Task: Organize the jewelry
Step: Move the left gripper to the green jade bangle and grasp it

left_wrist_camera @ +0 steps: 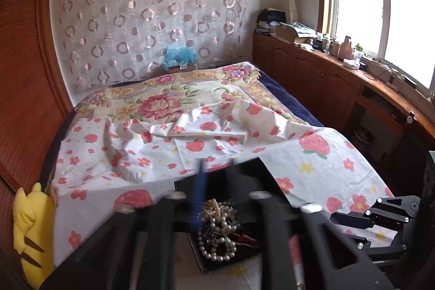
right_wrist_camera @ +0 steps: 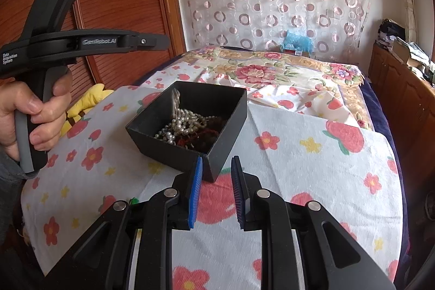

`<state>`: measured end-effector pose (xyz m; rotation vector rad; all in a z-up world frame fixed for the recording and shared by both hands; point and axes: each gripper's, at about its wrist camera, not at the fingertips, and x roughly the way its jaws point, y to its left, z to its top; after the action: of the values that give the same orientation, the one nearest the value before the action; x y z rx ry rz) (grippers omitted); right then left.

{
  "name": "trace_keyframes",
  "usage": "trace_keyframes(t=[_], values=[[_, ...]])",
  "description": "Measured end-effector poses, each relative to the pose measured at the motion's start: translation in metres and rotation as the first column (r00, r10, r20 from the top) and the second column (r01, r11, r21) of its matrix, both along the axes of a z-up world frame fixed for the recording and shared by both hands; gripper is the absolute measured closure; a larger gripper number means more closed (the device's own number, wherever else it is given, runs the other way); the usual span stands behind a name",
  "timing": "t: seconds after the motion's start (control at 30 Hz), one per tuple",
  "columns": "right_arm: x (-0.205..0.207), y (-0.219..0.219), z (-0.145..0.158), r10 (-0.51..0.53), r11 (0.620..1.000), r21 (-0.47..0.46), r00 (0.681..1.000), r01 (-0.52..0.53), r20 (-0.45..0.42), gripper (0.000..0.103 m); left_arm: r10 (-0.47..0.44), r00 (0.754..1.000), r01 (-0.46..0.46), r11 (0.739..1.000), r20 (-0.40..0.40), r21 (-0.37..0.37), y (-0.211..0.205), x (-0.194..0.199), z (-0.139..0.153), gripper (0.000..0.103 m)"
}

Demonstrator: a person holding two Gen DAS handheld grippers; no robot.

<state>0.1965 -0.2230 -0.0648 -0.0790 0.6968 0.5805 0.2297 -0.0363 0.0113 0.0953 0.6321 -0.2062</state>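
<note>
A black open box (right_wrist_camera: 174,137) sits on the strawberry-print cloth on the bed. It holds a tangle of pearl necklaces (right_wrist_camera: 179,124) and some red pieces. In the left wrist view the box (left_wrist_camera: 252,173) lies right under my left gripper (left_wrist_camera: 214,167), whose blurred fingers stand apart over the pearls (left_wrist_camera: 220,233). My right gripper (right_wrist_camera: 216,165) is open and empty, its blue pads on either side of the box's near corner. The left gripper's handle (right_wrist_camera: 38,110), held by a hand, shows at the left of the right wrist view.
A yellow plush toy (left_wrist_camera: 30,233) lies at the bed's left edge beside a wooden wardrobe (left_wrist_camera: 21,78). A wooden cabinet (left_wrist_camera: 339,78) with clutter runs along the window on the right. A floral blanket (left_wrist_camera: 168,99) covers the far bed.
</note>
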Motion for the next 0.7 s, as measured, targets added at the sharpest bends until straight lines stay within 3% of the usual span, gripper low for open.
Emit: trace_keyframes(t=[0.03,0.1,0.27,0.4,0.7], values=[[0.001,0.001,0.001,-0.002,1.0,0.002,1.0,0.002,-0.002,0.079,0.007,1.0,-0.007,1.0,0.004,0.005,-0.002,-0.003,-0.001,0.046],[-0.006,-0.002,-0.001,-0.009,1.0,0.005,1.0,0.009,-0.004,0.079,0.006,1.0,-0.007,1.0,0.013,0.021,-0.002,-0.013,-0.003,0.043],[-0.025,-0.011,-0.005,-0.028,0.999,0.024,1.0,0.028,-0.008,0.079,-0.013,1.0,0.012,0.999,0.026,0.035,0.0,-0.044,-0.012,0.017],[-0.04,-0.017,-0.009,-0.049,0.998,0.026,0.999,0.049,-0.004,0.079,-0.033,0.999,0.032,0.998,0.022,0.056,0.0,-0.07,-0.024,0.009],[-0.074,-0.019,-0.012,-0.054,0.998,0.029,0.999,0.054,0.003,0.079,-0.054,0.997,0.055,0.998,-0.059,0.026,0.009,-0.119,-0.065,0.009]])
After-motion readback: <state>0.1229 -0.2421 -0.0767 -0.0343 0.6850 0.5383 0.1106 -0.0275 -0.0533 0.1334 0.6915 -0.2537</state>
